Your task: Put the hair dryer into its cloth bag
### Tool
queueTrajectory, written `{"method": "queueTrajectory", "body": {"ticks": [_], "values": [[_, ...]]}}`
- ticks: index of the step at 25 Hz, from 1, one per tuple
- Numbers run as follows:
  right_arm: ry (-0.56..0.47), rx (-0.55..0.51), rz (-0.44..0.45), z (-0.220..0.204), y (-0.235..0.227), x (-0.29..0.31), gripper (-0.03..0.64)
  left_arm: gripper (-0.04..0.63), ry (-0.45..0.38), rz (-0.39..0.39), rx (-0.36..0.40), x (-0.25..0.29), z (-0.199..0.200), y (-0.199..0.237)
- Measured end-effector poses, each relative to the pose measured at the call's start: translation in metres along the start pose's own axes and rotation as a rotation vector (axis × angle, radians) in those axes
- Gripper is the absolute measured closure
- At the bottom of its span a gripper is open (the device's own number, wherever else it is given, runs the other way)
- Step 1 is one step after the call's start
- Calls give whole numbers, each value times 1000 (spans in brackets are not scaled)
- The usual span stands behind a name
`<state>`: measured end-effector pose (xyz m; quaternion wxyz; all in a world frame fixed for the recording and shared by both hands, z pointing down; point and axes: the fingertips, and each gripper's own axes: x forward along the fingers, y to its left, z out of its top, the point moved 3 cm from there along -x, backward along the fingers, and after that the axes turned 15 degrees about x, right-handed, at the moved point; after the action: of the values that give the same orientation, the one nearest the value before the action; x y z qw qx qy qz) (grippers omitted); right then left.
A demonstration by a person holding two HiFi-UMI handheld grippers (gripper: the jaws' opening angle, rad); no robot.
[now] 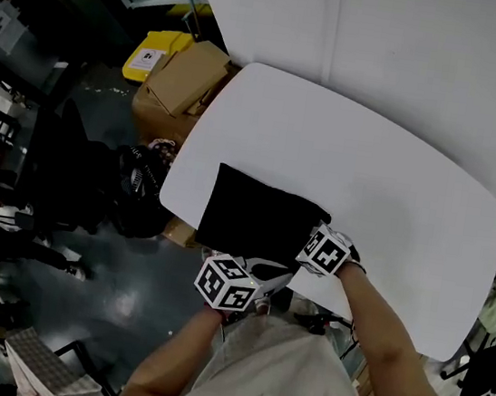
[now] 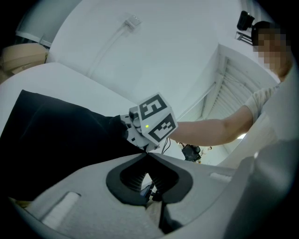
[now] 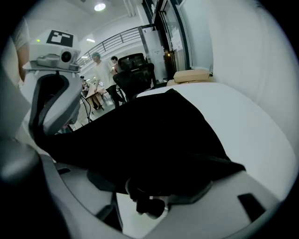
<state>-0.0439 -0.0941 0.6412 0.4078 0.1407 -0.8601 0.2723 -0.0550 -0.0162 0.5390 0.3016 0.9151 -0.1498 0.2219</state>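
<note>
Cardboard boxes (image 1: pixel 187 79) sit on the floor to the left of the white table (image 1: pixel 391 158). The bag (image 1: pixel 250 216) lies on the table's near left corner. It is plain matte black and roughly rectangular, with its long axis running left to right and its right end towards the two grippers. From close up it rises in a soft hump with loose folds; the dryer itself is hidden.

The left gripper (image 1: pixel 263 271) is at the bag's near right corner with its jaws pressed together. I cannot tell whether any cloth is nipped between the tips.

Just right of it, the right gripper (image 3: pixel 154 196) has its jaws spread wide. The bag's end lies between them and drapes over them, unsqueezed. A small dark rounded part (image 3: pixel 148 204) pokes out under the cloth there; I cannot tell what it is.
</note>
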Motion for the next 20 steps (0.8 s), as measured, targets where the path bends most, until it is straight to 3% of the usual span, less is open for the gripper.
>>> {"method": "queueTrajectory", "body": {"ticks": [7, 17, 20], "values": [[-45, 24, 36, -21, -10, -32, 333, 578, -14, 30, -22, -2, 1, 11], [-118, 106, -15, -57, -16, -60, 336, 578, -43, 79, -44, 3, 8, 19], [-119, 86, -33, -60, -17, -56, 357, 578, -53, 92, -61, 2, 7, 20]]}}
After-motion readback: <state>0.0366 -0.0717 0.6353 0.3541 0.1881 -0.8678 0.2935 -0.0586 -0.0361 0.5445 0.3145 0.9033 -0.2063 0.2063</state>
